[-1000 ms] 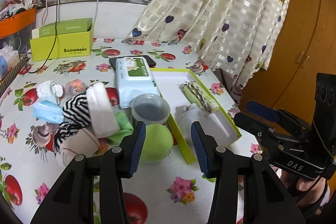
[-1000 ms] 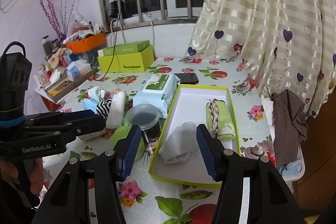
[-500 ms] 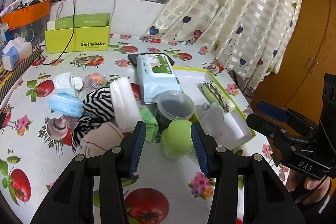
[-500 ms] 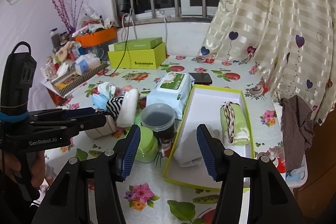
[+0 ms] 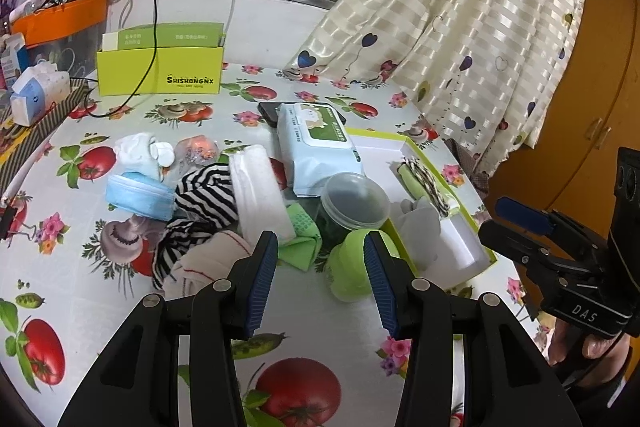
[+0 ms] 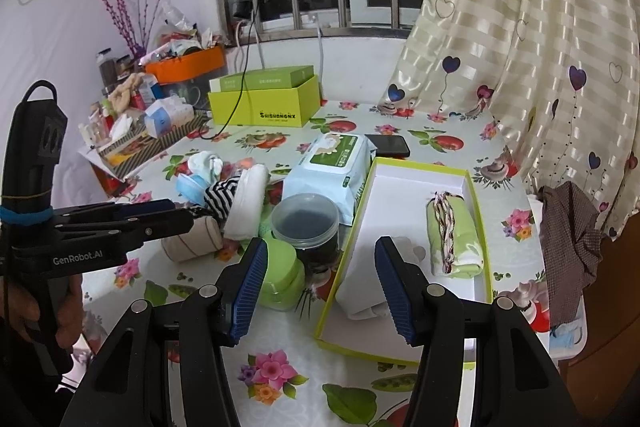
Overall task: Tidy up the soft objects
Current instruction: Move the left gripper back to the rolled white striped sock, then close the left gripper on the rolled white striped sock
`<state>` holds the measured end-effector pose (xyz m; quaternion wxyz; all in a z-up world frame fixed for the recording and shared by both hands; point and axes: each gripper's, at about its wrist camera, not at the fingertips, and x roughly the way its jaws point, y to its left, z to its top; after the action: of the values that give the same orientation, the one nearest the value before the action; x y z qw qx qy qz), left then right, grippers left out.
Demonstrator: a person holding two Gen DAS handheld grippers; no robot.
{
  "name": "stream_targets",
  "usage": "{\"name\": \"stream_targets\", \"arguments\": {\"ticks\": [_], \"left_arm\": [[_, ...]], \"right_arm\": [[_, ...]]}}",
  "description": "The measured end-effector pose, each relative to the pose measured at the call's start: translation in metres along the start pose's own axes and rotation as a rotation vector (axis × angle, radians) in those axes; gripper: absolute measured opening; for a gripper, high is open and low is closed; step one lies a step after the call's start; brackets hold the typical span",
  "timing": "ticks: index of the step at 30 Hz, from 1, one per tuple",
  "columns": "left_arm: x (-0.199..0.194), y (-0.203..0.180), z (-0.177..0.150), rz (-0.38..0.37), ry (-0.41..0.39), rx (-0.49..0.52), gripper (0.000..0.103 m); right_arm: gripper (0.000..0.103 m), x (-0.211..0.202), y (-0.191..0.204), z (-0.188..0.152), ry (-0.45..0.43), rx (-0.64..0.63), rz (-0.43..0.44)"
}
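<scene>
A: Left wrist view: the left gripper (image 5: 320, 281) hangs over the fruit-print tablecloth (image 5: 100, 291), jaws apart with nothing between them. Beyond its tips lies the heap of soft things: a striped black-and-white cloth (image 5: 204, 199), a rolled white towel (image 5: 258, 197), a blue face mask (image 5: 138, 195) and a folded green cloth (image 5: 302, 241). A round lime-green plastic lid (image 5: 352, 273) sits just beside the right finger.

B: And the box?

A: The shallow white box with a lime-green rim (image 5: 486, 261) lies to the right, already holding a green rolled cloth with braided cord (image 5: 424, 181).

B: Right wrist view?

A: The right gripper (image 6: 322, 285) is spread wide and empty above the near edge of that box (image 6: 400, 353). A white crumpled cloth (image 6: 360, 285) lies inside, and a clear lidded plastic jar (image 6: 306, 223) stands just left of it.
</scene>
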<state>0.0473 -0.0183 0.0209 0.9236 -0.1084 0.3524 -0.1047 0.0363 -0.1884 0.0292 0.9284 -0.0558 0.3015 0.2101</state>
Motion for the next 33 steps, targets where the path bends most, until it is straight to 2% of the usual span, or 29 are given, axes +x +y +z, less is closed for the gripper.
{"name": "stream_targets", "arguments": {"ticks": [14, 23, 33], "left_arm": [[-0.005, 0.022, -0.003, 0.044, 0.002, -0.034, 0.046], [-0.007, 0.054, -0.012, 0.1, 0.006, -0.06, 0.046], [0.016, 0.071, -0.016, 0.114, 0.057, -0.031, 0.046]], "right_arm": [[0.056, 0.003, 0.01, -0.001, 0.001, -0.006, 0.006], [0.056, 0.009, 0.018, 0.002, 0.006, -0.03, 0.042], [0.056, 0.022, 0.029, 0.005, 0.033, -0.064, 0.075]]}}
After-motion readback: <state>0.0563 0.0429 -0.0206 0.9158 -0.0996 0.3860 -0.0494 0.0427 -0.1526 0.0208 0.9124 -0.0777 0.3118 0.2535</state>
